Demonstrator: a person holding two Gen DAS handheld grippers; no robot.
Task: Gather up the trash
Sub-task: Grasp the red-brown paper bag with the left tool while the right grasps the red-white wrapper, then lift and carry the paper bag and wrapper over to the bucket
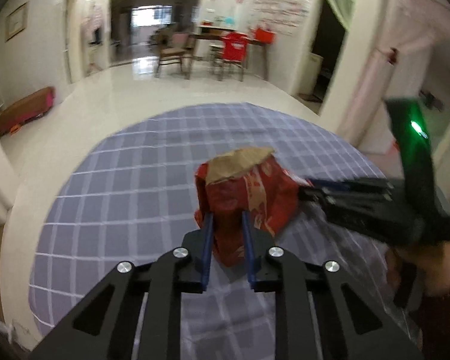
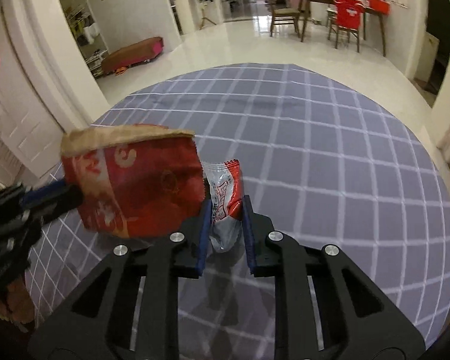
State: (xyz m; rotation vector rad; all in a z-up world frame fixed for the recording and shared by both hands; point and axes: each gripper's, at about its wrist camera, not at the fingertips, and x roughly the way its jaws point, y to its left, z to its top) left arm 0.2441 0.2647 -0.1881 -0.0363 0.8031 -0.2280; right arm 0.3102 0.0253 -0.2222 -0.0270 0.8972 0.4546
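A crumpled red paper bag [image 1: 243, 192] with a brown inside hangs above the round table, and my left gripper [image 1: 227, 228] is shut on its lower edge. From the right wrist view the same bag [image 2: 141, 186] is at the left, with the left gripper [image 2: 70, 195] pinching its side. My right gripper [image 2: 226, 210] is shut on a silver and red snack wrapper [image 2: 225, 192], held upright right beside the bag. In the left wrist view the right gripper [image 1: 307, 190] reaches in from the right, its tips against the bag's right side. A hand [image 1: 435, 270] holds it.
The round table wears a blue-grey checked cloth [image 2: 330, 150]. Beyond it lies glossy white floor [image 1: 135, 90]. Wooden chairs [image 1: 172, 54] and a desk with red items [image 1: 234, 46] stand at the far wall. A low brown box [image 2: 135, 52] sits at the left. Doorways open on both sides.
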